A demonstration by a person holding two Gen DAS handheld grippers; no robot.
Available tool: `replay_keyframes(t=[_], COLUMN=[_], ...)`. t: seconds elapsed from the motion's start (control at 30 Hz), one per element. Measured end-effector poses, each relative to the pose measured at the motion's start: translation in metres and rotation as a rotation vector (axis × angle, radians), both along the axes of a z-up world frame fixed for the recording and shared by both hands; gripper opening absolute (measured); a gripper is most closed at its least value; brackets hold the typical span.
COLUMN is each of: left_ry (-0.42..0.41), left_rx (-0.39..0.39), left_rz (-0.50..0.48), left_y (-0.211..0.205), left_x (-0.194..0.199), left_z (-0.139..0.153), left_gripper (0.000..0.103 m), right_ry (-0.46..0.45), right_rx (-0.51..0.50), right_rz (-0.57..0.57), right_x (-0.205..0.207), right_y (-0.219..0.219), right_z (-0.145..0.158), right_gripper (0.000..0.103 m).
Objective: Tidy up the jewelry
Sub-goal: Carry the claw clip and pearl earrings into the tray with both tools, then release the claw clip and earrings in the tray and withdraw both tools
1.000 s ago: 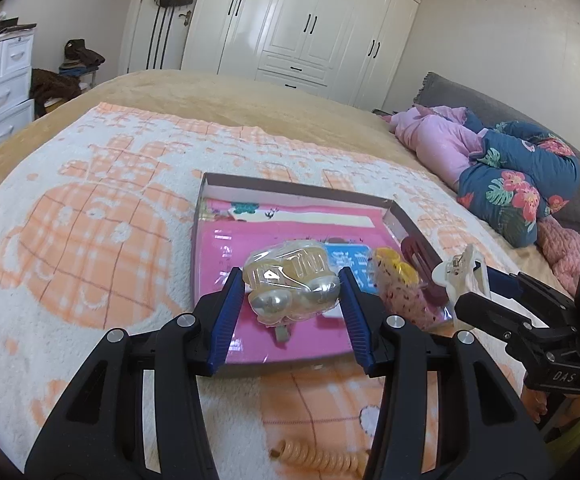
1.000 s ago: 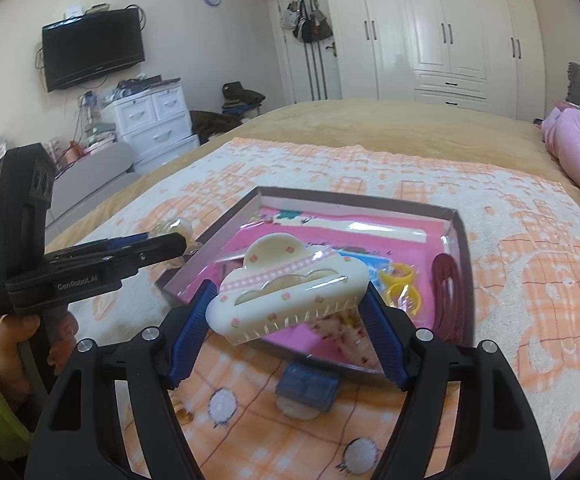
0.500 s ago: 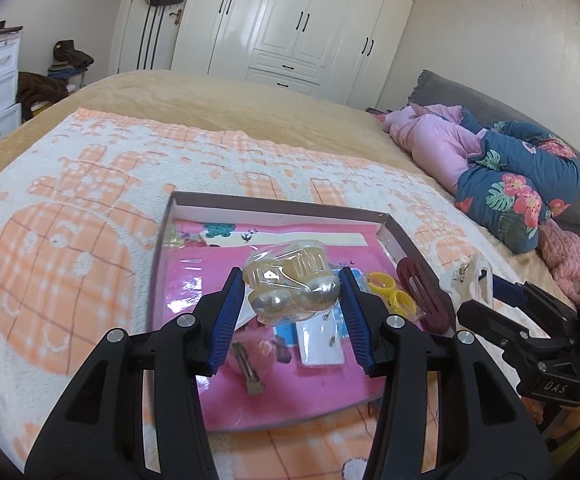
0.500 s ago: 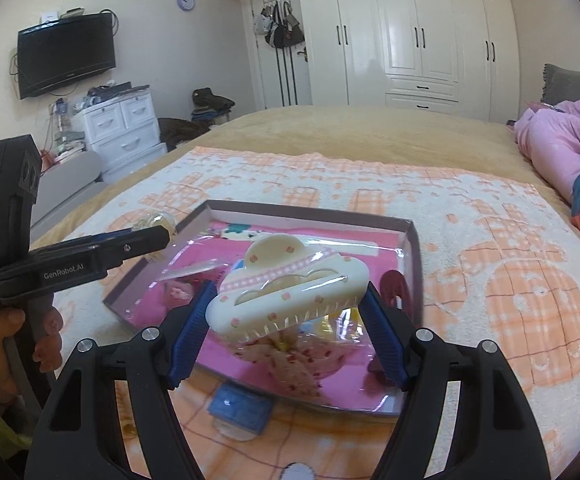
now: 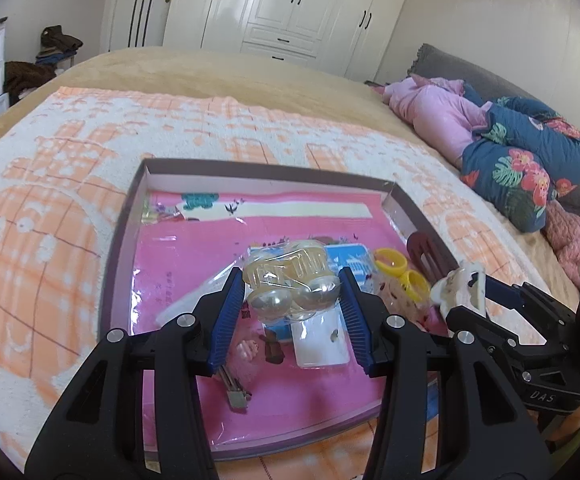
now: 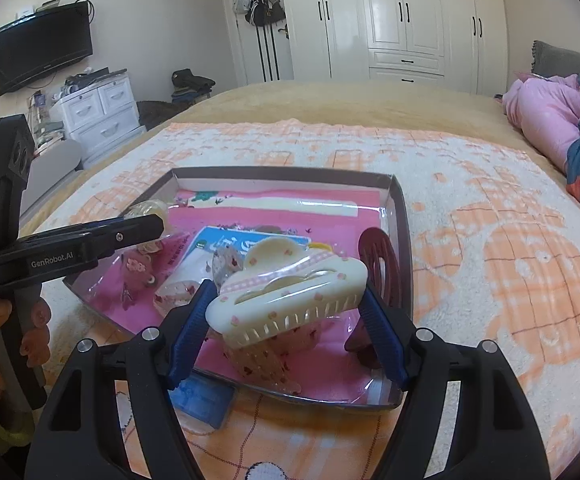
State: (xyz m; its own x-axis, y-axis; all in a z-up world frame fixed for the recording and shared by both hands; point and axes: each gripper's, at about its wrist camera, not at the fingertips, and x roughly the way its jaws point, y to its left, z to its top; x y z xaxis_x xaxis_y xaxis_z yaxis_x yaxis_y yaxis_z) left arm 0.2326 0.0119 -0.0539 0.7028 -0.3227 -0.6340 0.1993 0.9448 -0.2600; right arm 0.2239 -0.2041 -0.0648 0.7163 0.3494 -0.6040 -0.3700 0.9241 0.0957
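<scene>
A shallow box [image 5: 129,216] with a pink liner lies on the bed; it also shows in the right wrist view [image 6: 402,216]. My left gripper [image 5: 292,304] is shut on a clear packet with a yellowish pearl hair clip [image 5: 290,280] and holds it above the box. My right gripper [image 6: 290,316] is shut on a cream cloud-shaped claw clip [image 6: 285,288], tilted, above the box's near right part. In the box lie a dark red clip [image 6: 382,264], yellow rings [image 5: 390,262], a blue card [image 6: 225,246] and small packets.
An orange and white blanket [image 5: 49,200] covers the bed. A blue packet [image 6: 203,398] lies on it in front of the box. Pink and floral bedding [image 5: 502,140] is piled at the right. White wardrobes stand behind; drawers [image 6: 97,112] stand at the left.
Both grippers have moved forward over the box, still holding their clips. The cream claw clip now sits tilted, lower over the box's near right part.
</scene>
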Motion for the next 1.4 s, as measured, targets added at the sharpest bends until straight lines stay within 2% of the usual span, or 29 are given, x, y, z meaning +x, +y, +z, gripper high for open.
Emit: replay_keyframes(t=[0.23, 0.5, 0.9, 1.2, 1.4], left_ry=[0.014, 0.017, -0.046, -0.116, -0.154], left_rx=[0.016, 0.022, 0.038, 0.046, 0.053], left_rz=[-0.012, -0.016, 0.011, 0.031, 0.047], left_y=[-0.003, -0.005, -0.002, 0.000, 0.003], left_x=[0.000, -0.002, -0.019, -0.044, -0.062], left_z=[-0.007, -0.007, 0.011, 0.033, 0.045], left_gripper=[0.039, 0.040, 0.053, 0.063, 0.080], right_ry=[0.007, -0.007, -0.087, -0.128, -0.148], right_rx=[-0.014, -0.006, -0.010, 0.000, 0.003], right_rz=[0.010, 0.003, -0.024, -0.022, -0.015], right_x=[-0.002, -0.010, -0.036, -0.055, -0.068], right_y=[0.003, 0.000, -0.011, -0.015, -0.015], right_z=[-0.008, -0.003, 0.018, 0.032, 0.039], right_gripper=[0.069, 0.071, 0.082, 0.083, 0.084])
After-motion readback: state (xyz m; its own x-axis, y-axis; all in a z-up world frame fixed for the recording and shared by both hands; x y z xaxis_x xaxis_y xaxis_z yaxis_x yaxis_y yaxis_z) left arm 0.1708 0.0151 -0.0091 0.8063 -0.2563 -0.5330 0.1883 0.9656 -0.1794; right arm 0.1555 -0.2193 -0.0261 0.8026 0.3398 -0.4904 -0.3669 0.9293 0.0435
